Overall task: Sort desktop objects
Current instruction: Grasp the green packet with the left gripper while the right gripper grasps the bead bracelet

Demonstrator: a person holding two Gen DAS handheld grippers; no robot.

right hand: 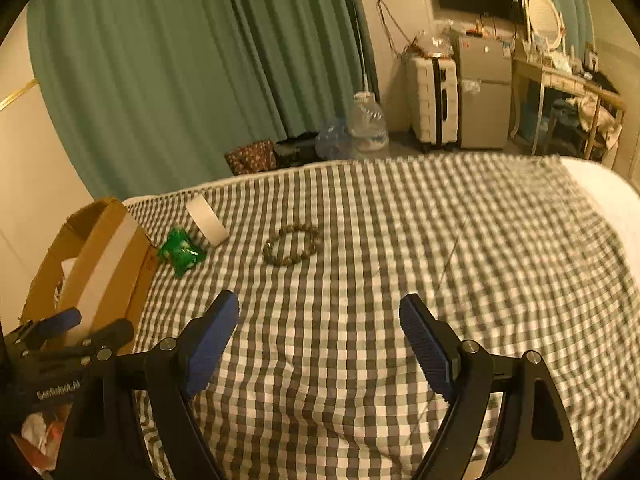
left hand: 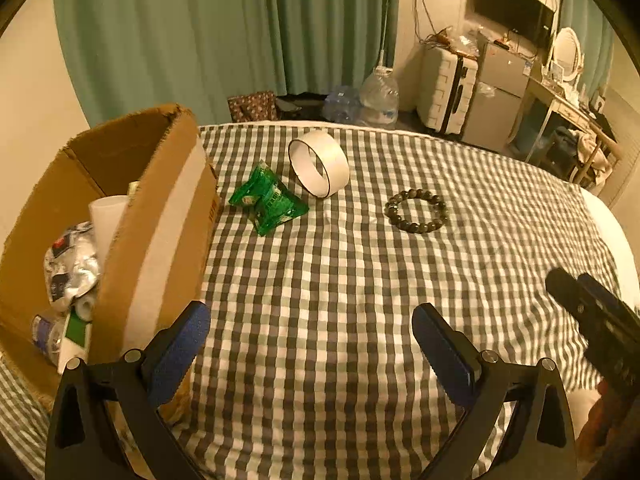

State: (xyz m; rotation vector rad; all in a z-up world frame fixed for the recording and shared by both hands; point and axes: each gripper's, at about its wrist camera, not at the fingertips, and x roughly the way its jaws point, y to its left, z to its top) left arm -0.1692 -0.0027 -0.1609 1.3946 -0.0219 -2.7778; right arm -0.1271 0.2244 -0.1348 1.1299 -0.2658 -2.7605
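Two tools over a bed covered with a green-and-white checked cloth [left hand: 320,280]. Left tool [left hand: 312,320]: jaws spread wide, blue pads apart, nothing between them. Right tool [right hand: 320,316]: jaws likewise wide apart, holding nothing. From the left wrist view the right tool shows at the far right edge, low over the cloth.

Loose items on the cloth, count three:
- One green snack packet [left hand: 268,202], crumpled, ahead and slightly left of the left tool, just beside the box wall.
- One white tape roll [left hand: 319,162], standing on its edge, just beyond the packet; cannot tell whether the two touch.
- One beaded bracelet [left hand: 416,210], dark beads, lying flat, ahead and to the right of the left tool, well apart from the roll. From the right tool it lies ahead and to the left [right hand: 292,245].

One cardboard box [left hand: 152,216], open top, immediately left of the left tool's left finger. Inside, partly visible: one white cup [left hand: 106,216], crinkled silver wrappers [left hand: 72,264], and other packaging too jumbled to count.

Beyond the bed: green curtains [left hand: 200,36], one white suitcase [left hand: 446,88].
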